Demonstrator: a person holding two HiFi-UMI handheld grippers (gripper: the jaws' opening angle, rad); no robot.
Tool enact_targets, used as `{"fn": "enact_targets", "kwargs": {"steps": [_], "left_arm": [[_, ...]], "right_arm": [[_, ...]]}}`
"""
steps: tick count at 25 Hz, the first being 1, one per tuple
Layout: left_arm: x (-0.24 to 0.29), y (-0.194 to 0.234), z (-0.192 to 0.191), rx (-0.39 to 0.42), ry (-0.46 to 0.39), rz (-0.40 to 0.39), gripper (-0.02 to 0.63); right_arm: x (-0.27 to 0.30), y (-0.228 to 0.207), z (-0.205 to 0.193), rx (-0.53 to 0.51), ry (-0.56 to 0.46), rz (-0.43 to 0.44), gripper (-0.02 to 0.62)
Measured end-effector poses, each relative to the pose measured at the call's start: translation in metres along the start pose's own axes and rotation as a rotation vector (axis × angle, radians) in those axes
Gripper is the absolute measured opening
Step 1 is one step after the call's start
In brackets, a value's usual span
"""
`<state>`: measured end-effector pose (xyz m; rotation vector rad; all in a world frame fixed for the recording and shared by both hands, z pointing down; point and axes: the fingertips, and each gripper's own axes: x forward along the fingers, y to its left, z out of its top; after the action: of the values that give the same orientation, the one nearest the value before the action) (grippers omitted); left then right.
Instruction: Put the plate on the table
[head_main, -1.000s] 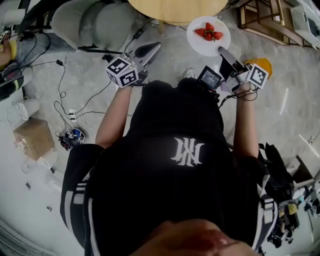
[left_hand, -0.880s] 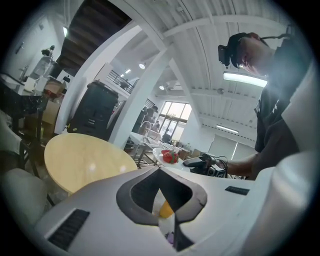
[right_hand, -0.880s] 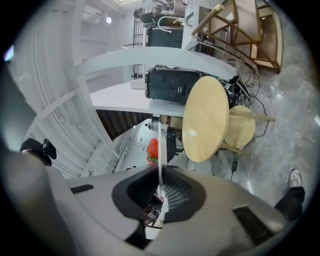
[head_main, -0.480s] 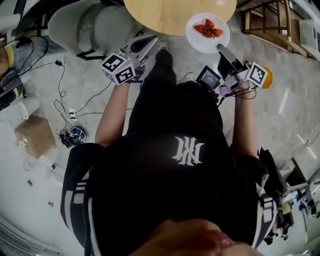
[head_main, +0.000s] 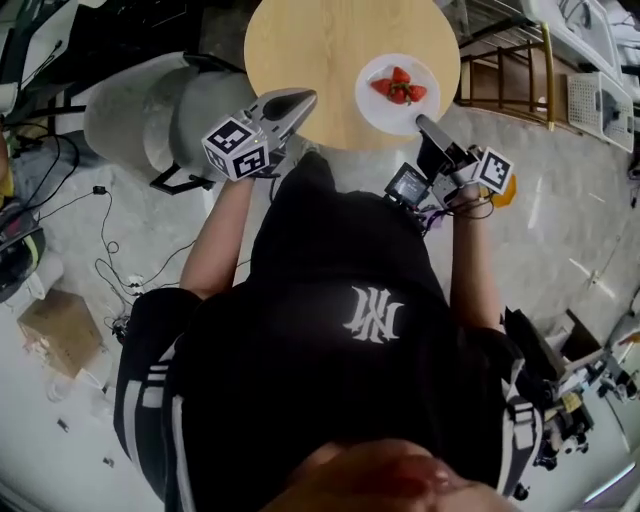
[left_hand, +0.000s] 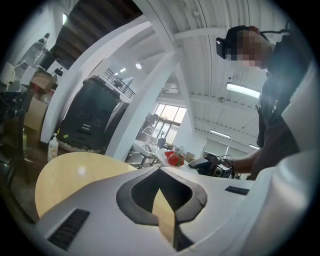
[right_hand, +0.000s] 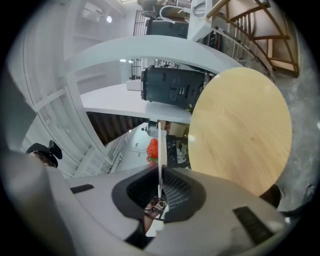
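A white plate (head_main: 397, 92) with strawberries (head_main: 398, 87) hangs over the right part of the round wooden table (head_main: 320, 55). My right gripper (head_main: 428, 128) is shut on its near rim. In the right gripper view the plate (right_hand: 159, 150) runs edge-on as a thin white line between the jaws of the right gripper (right_hand: 160, 175), beside the tabletop (right_hand: 240, 125). I cannot tell whether the plate touches the table. My left gripper (head_main: 293, 100) is shut and empty over the table's near left edge. From the left gripper (left_hand: 161, 174) the plate (left_hand: 172, 159) shows far off.
Two grey padded seats (head_main: 150, 110) stand left of the table and a wooden frame (head_main: 510, 60) right of it. Cables (head_main: 105, 270) and a cardboard box (head_main: 55, 325) lie on the floor at the left. An orange object (head_main: 507, 188) sits below the right hand.
Both grippers have moved forward to the table. The plate, earlier short of the table's edge, is now over the tabletop. The left gripper now reaches over the table's rim.
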<state>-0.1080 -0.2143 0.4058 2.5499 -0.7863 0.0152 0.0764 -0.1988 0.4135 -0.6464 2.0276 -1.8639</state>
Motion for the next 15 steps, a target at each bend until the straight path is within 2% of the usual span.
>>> {"fn": "enact_targets", "kwargs": {"steps": [5,10,15], "left_arm": [[0.001,0.046,0.022,0.002,0.002,-0.059,0.009],[0.012,0.059,0.023,-0.038,0.017,-0.114,0.009],[0.026,0.067,0.017,-0.078,0.021,-0.092,0.01]], "right_arm": [[0.042,0.007,0.016,-0.011,-0.033,-0.034,0.021],[0.054,0.012,0.028,-0.006,-0.066,-0.069,0.021],[0.057,-0.001,0.043,0.024,-0.054,-0.082,0.021]]}}
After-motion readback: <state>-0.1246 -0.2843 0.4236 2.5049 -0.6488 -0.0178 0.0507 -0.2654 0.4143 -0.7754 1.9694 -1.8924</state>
